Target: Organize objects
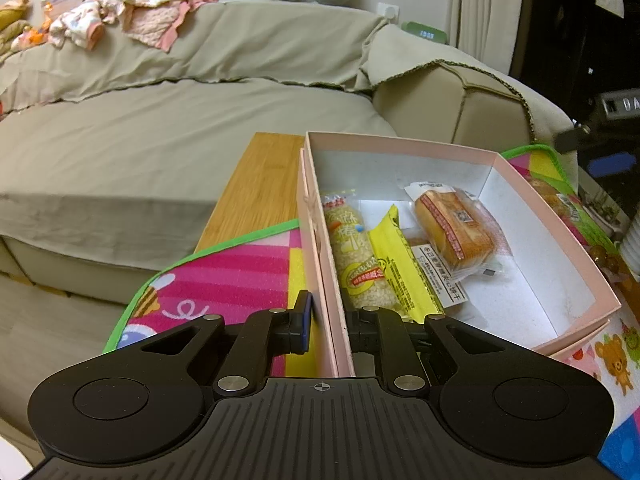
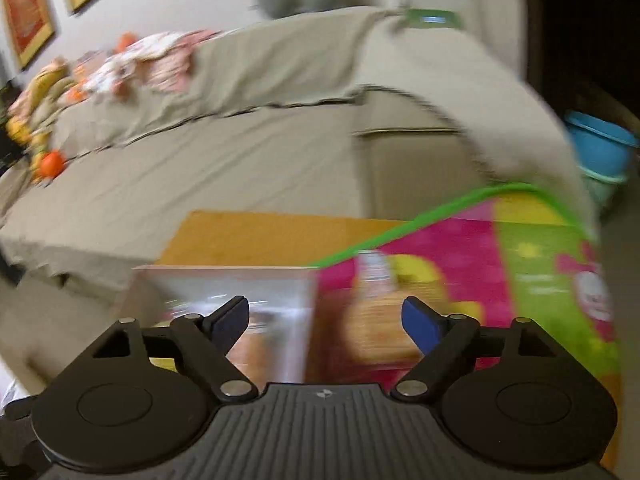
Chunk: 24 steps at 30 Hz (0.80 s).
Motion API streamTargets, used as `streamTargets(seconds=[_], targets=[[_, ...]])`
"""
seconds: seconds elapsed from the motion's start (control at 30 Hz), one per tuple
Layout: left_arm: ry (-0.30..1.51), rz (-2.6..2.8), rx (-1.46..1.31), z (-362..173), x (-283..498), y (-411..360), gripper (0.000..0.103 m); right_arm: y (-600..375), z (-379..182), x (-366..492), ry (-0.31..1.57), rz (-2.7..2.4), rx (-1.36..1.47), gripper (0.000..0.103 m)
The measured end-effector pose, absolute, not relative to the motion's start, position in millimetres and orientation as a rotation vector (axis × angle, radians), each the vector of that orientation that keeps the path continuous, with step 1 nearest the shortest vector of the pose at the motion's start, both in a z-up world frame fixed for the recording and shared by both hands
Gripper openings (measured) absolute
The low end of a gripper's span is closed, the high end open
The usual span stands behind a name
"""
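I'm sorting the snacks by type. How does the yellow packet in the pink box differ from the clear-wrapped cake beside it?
The yellow packet is opaque, so its contents are hidden; the clear-wrapped cake shows a golden-brown cake through its film. The yellow packet is long and narrow; the cake is shorter and blockier. The packet's near end sits by the left gripper, while the cake lies further back. Both are sealed snacks lying in the pink box.

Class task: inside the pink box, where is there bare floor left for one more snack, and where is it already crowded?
Free: the white floor along the pink box's right wall and near right corner, beside the cake; also the strip against the far wall. Crowded: the left side, where the rice bar, yellow packet and cake overlap.
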State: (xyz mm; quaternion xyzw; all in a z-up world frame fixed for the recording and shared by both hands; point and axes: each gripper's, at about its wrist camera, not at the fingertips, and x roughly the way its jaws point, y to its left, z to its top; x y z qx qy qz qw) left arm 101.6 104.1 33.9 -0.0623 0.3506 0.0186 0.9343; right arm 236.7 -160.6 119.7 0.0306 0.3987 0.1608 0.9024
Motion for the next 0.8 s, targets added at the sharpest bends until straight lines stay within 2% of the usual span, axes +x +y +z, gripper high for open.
streamTargets(seconds=[0.2,0.5,0.6,0.7,0.8], targets=[[0.718,0.039,-0.126,34,101,105,0.015,-203,92,251,0.868,0.225,0.106,0.085],[0.722,0.039,-0.122,33,99,106,0.015,-206,55,260,0.979,0.145,0.437,0.085],[0.721,0.039,-0.123,33,99,106,0.015,-197,50,275,0.976,0.101,0.463,0.086],[0.722,0.038,-0.122,33,99,106,0.015,-188,42,297,0.994,0.084,0.495,0.092],[0.721,0.035,-0.123,33,98,106,0.016,-173,38,315,0.971,0.069,0.426,0.092]])
